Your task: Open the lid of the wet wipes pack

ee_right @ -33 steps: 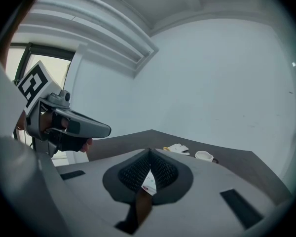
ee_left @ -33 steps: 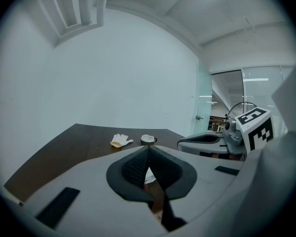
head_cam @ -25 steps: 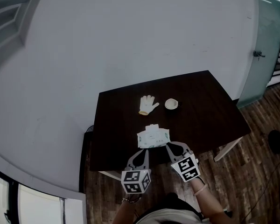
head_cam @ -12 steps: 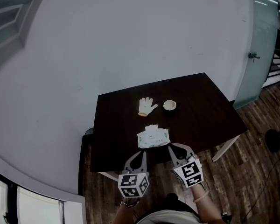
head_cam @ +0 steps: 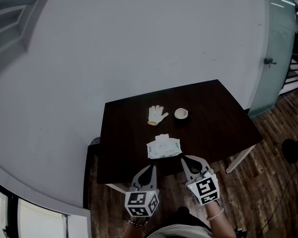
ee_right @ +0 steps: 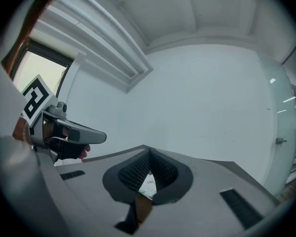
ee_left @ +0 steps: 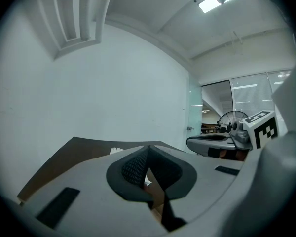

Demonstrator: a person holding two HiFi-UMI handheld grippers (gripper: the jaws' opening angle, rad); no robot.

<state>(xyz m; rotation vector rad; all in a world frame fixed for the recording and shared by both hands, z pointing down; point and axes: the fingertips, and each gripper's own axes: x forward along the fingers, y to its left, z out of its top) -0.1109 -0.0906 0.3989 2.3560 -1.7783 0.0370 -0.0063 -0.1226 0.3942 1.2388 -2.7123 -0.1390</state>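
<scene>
Head view: wet wipes pack (head_cam: 163, 148) lies flat on the dark table (head_cam: 124, 133), near the front edge, roughly centred between the two tools. Left gripper (head_cam: 151, 167) and right gripper (head_cam: 185, 159) both sit just short of the table edge, tips aimed at the pack, neither touching it. White glove (head_cam: 157, 115) and small bowl (head_cam: 181, 113) sit further back, well apart from the pack. A pale flap shows at the pack's far edge; too small to say if the lid is up or down.

Handling estimate: soft film pouch, light, squashy, will slide on the smooth top if pushed. The lid is likely a stiff plastic flap, so that's the part to bite. One tool should pin the pouch body flat and the other should catch the lid's free lip and lever it up. Pinching the film itself just wrinkles it.

Left gripper view: jaws pressed together, nothing between the pads (ee_left: 133, 167). A sliver of white below the tips is probably the pack; can't confirm.

Right gripper view: jaws pressed together, also empty. The pack (ee_right: 148, 184) peeks through the gap under the tips, white with green print.

Writing: none readable. The pack print is a green smear in every view, no brand legible. Only the square markers on the gripper cubes are sharp.
</scene>
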